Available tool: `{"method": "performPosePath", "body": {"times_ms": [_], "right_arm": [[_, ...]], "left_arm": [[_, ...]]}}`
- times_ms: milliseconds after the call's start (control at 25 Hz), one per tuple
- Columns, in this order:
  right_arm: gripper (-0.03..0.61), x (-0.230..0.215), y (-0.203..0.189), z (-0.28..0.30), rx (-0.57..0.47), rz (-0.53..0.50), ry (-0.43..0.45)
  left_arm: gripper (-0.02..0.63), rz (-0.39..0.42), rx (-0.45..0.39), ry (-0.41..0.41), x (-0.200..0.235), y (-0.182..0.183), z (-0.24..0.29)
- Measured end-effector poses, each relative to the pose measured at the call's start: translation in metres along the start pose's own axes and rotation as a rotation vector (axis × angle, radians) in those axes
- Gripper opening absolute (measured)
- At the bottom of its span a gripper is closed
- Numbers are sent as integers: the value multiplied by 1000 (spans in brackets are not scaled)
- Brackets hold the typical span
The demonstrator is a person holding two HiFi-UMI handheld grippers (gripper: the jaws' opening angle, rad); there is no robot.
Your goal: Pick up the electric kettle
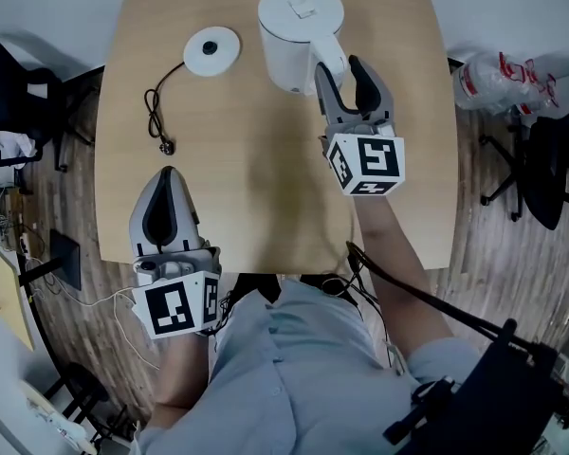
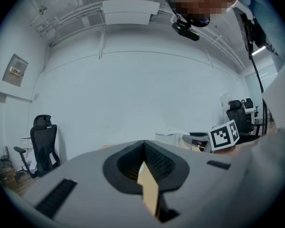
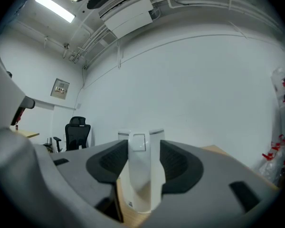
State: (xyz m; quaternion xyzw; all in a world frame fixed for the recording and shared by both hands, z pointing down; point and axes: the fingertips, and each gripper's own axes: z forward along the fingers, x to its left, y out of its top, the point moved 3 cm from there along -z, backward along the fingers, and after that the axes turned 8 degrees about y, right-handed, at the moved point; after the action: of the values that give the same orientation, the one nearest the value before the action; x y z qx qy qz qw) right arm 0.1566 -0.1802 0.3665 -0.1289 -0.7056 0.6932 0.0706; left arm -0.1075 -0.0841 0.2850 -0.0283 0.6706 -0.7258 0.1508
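A white electric kettle [image 1: 299, 31] stands on the wooden table [image 1: 247, 178] at the far side, its handle [image 1: 334, 55] pointing toward me. My right gripper [image 1: 339, 69] reaches level at it with one jaw on each side of the handle. In the right gripper view the handle [image 3: 140, 175] nearly fills the gap between the dark pads [image 3: 109, 163], and I see no squeeze on it. My left gripper [image 1: 168, 176] rests shut and empty over the table's near left part. Its view shows the kettle [image 2: 167, 137] far off to the right.
The kettle's round white base [image 1: 211, 50] lies left of the kettle, its black cord [image 1: 156, 112] trailing toward the left edge. Off the table, a plastic bag [image 1: 498, 79] and a chair stand at the right, and a black office chair [image 1: 9, 93] at the left.
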Motion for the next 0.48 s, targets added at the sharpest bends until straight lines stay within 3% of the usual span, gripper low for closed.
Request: {"method": "performPosePath", "body": {"times_ms": [160,320,480], "right_arm": [[196,-4,6,-22,-1,12,-9],[195,-1,37,-39,-38,-14,-3],[132,21,78,-55,-86,-82,66]], "left_arm": [[0,-27,-26,8,-15,2,-9],[0,-84,-46,22,-31,1,-17],[0,-103,-93,35,-38,7,-20]]}}
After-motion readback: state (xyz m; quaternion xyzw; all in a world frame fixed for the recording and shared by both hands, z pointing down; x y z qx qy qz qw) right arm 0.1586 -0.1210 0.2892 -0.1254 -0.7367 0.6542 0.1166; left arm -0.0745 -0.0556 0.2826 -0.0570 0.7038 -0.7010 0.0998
